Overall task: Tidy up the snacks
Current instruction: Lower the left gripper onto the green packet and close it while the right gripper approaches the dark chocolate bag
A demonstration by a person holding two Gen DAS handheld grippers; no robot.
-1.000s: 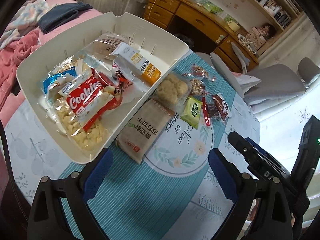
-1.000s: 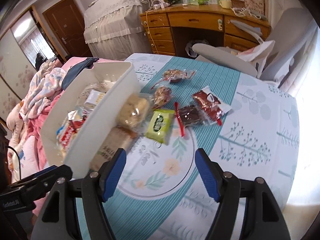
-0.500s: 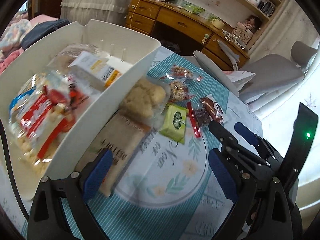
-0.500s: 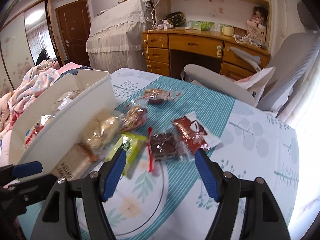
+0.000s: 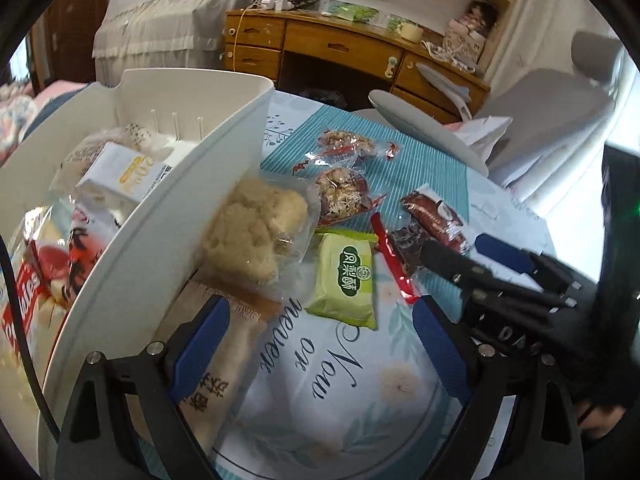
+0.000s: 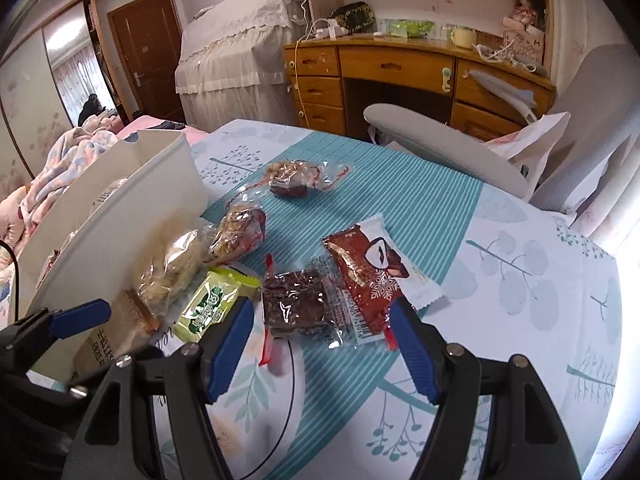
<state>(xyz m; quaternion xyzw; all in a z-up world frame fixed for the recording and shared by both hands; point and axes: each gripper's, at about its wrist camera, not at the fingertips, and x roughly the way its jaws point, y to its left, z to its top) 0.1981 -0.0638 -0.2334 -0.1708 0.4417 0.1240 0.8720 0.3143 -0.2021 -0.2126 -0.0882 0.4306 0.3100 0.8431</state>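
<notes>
Left gripper (image 5: 320, 328) hangs low over the counter (image 5: 440, 152) with its jaws wide and easing inward, no pad pressing on anything. Its left blue pad sits over the tan cracker pack (image 5: 224, 364), which lies against the outer wall of the white bin (image 5: 160, 216); the green pack (image 5: 346, 278) lies between the pads and a little ahead. The puffed cake bag (image 5: 256, 224) leans on the bin wall above the cracker pack. These are light, crinkly film packs; the cake inside looks crumbly, so a gentle pinch across the sealed edges would suit it better than a squeeze on the middle. The green pack is flat and small, and its film is probably slippery; its short sides offer the best hold. The bin already holds a cookie bag (image 5: 24, 300) and a white box (image 5: 120, 172).

From the right wrist, the right gripper (image 6: 320, 338) stands partly spread and empty, pads astride the near edge of the dark brownie pack (image 6: 296, 304), with the red chocolate pack (image 6: 360, 276) touching it on the right. I cannot tell whether the pads touch the clear film. The brownie is soft and will dent; taking it across its width, low, seems safest. Two nut clusters (image 6: 244, 228) in clear wrap lie farther off, brittle and light.
</notes>
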